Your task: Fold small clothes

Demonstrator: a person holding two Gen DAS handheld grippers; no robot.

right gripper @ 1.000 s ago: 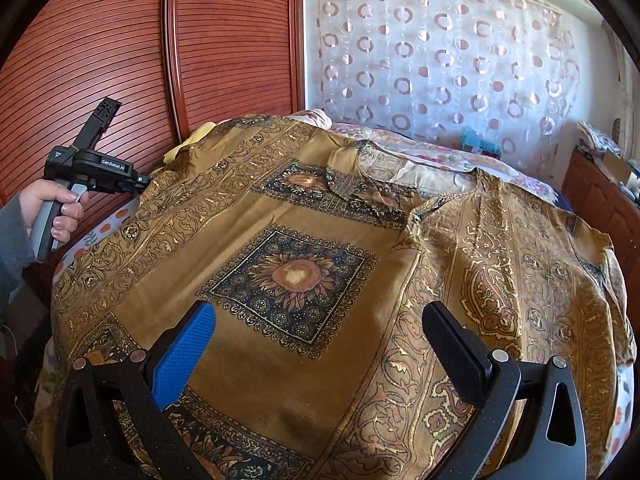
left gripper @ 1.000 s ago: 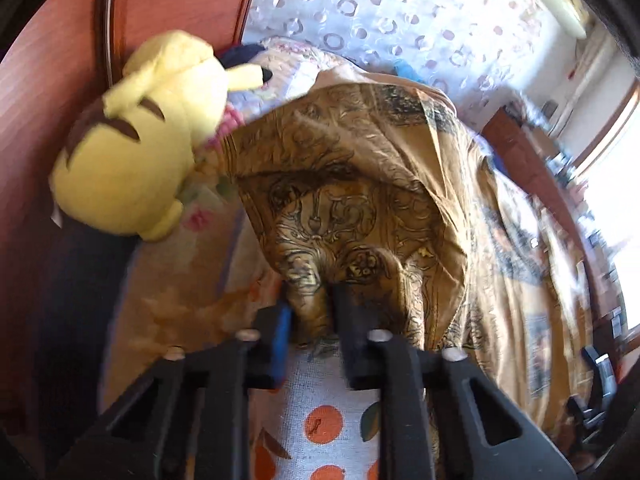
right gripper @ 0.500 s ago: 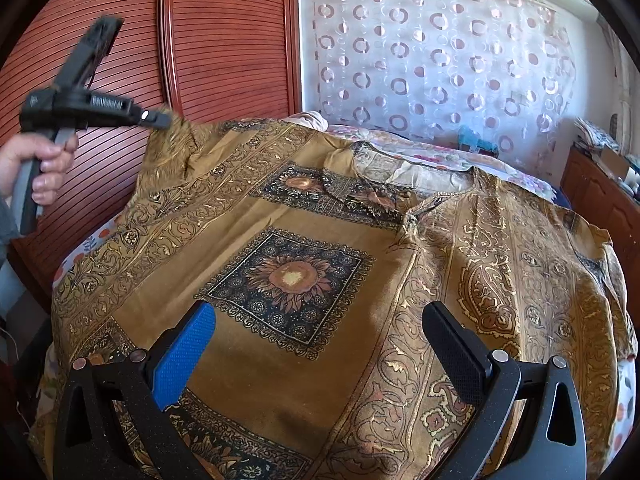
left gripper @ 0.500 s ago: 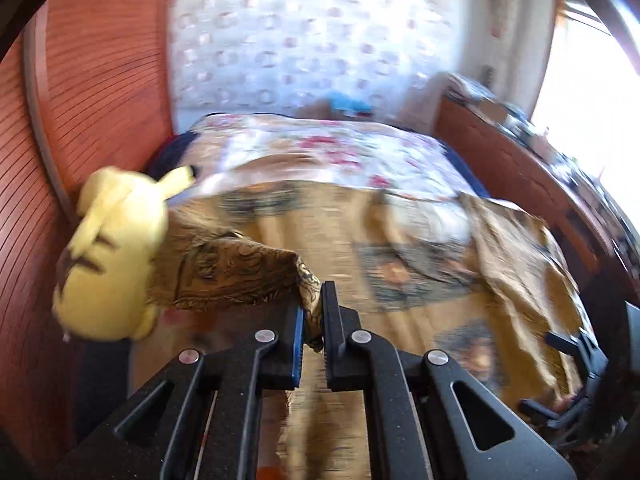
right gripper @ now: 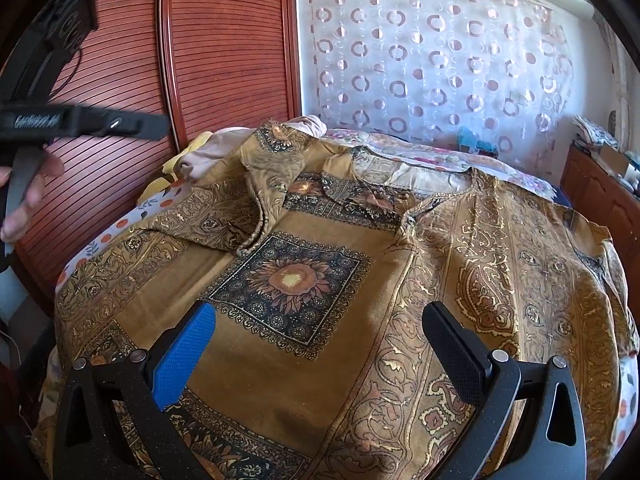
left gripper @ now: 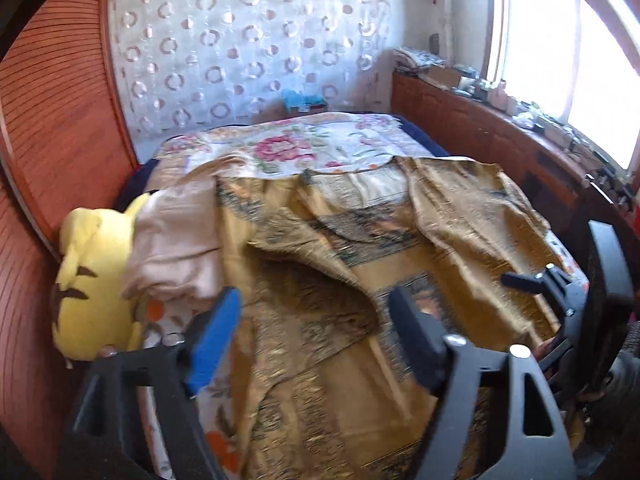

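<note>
A wide bed with a floral cotton cover fills the room between the red-brown slatted wooden wardrobe and the long wooden sideboard under the window, and it serves as the folding surface, which is why the garment is spread across nearly all of it. That garment, a large mustard-gold tunic of woven fabric printed with dark paisley borders and a square sunflower medallion, lies mostly flat, front up, its neckline toward the spotted sheer curtain. Its sleeve on the wardrobe side is turned in over the chest, resting in a loose, slightly rumpled flap rather than a crisp crease, which I judge to be the first fold of the sequence. A pale pink cloth is bunched at the bed's edge against a yellow plush toy with dark stripes, both pushed aside to leave room. The left gripper hangs above the folded sleeve with its jaws spread wide and nothing between them; they have just been opening, letting the sleeve drop. The right gripper hovers over the tunic's lower hem, jaws likewise wide apart and empty, apparently waiting its turn.
</note>
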